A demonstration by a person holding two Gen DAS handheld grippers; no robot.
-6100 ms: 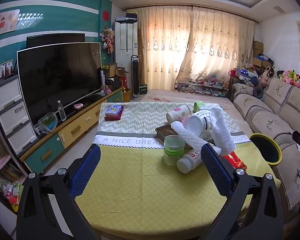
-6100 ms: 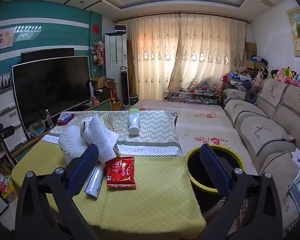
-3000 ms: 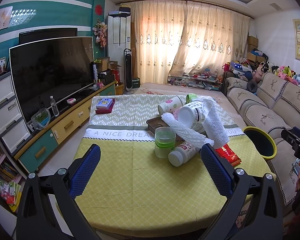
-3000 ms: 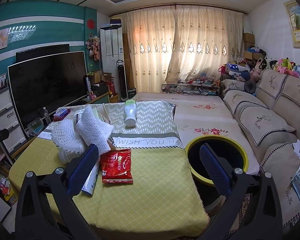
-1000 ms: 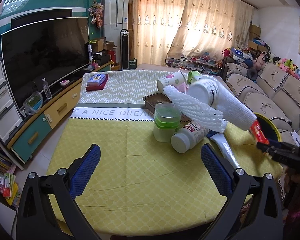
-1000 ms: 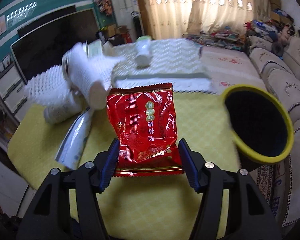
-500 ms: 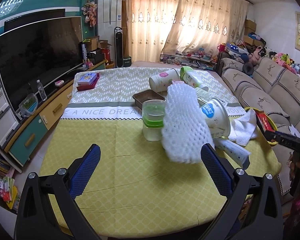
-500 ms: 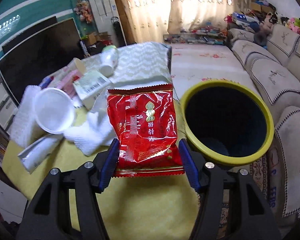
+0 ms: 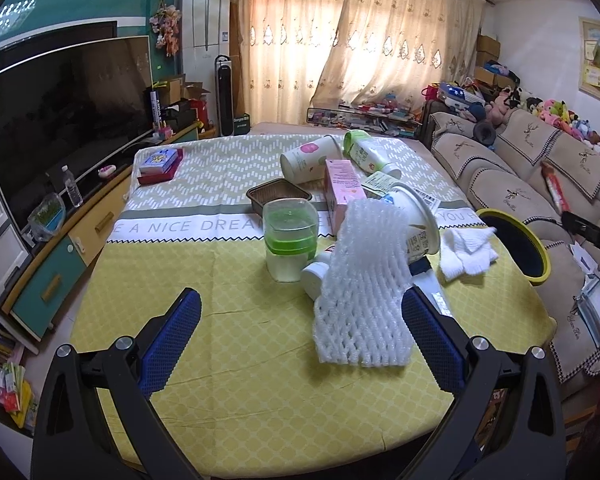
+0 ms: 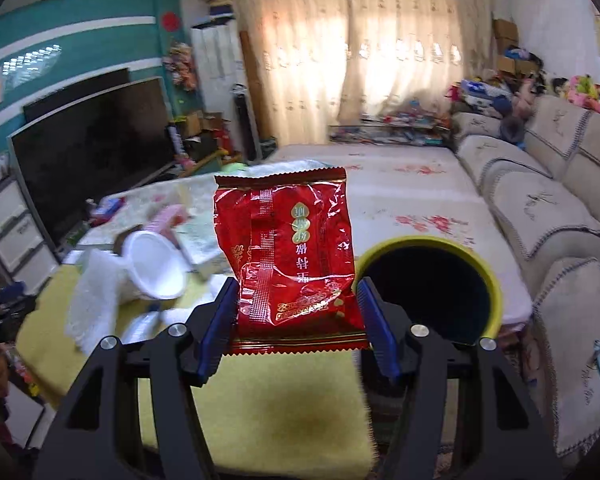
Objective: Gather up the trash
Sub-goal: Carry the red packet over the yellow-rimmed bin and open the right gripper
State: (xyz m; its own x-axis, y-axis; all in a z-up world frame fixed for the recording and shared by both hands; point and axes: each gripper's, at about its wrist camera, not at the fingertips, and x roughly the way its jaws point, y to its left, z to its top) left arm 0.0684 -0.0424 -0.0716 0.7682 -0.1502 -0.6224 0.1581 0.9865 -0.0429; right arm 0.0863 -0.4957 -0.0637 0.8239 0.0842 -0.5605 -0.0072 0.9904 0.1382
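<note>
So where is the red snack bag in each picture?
Left wrist: the red snack bag shows edge-on at the far right, above the yellow-rimmed bin.
Right wrist: it fills the centre, pinched in the right gripper.
Shared landmark: the yellow-rimmed bin, right of the table in both.

Tablecloth (image 9: 220,288) band reads "A NICE DREA" and "YOU H"

A crinkled red snack wrapper (image 10: 290,256) stands upright, clamped at its lower edge, left of the yellow-rimmed black trash bin (image 10: 428,292).
</note>
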